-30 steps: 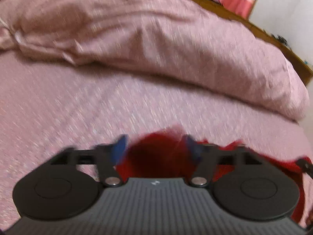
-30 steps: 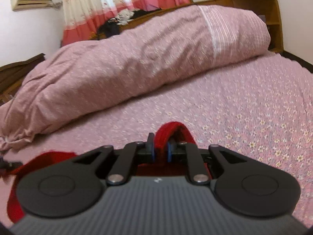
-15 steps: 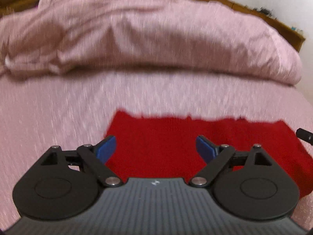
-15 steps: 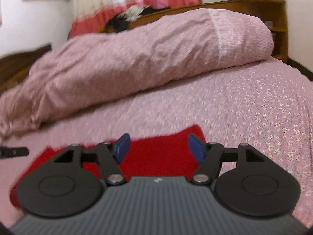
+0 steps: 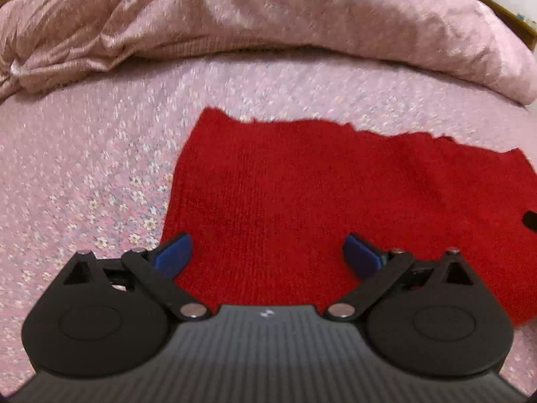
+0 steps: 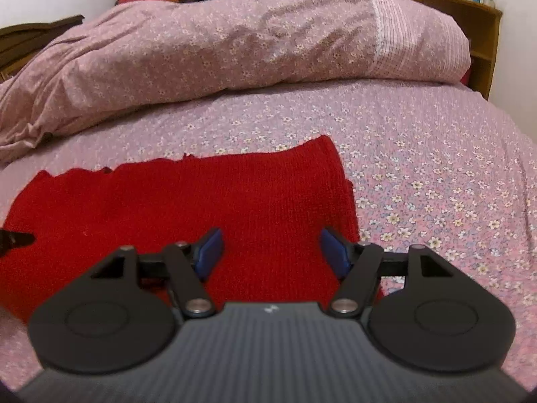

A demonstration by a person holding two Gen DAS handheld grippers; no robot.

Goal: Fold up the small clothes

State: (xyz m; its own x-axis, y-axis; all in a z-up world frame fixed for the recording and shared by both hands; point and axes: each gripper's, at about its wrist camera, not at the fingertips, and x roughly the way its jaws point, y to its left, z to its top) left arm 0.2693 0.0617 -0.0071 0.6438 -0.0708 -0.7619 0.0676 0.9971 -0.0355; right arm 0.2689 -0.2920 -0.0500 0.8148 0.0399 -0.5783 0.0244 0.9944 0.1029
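Both my left gripper (image 5: 266,252) and right gripper (image 6: 272,252) have just spread their jaws and let go, nothing between them now, so the red knitted garment (image 5: 335,201) lies flat on the floral bedsheet (image 6: 419,168), probably one fold laid.

Left claw (image 5: 266,255) wide; right claw (image 6: 272,252) parted (both empty).
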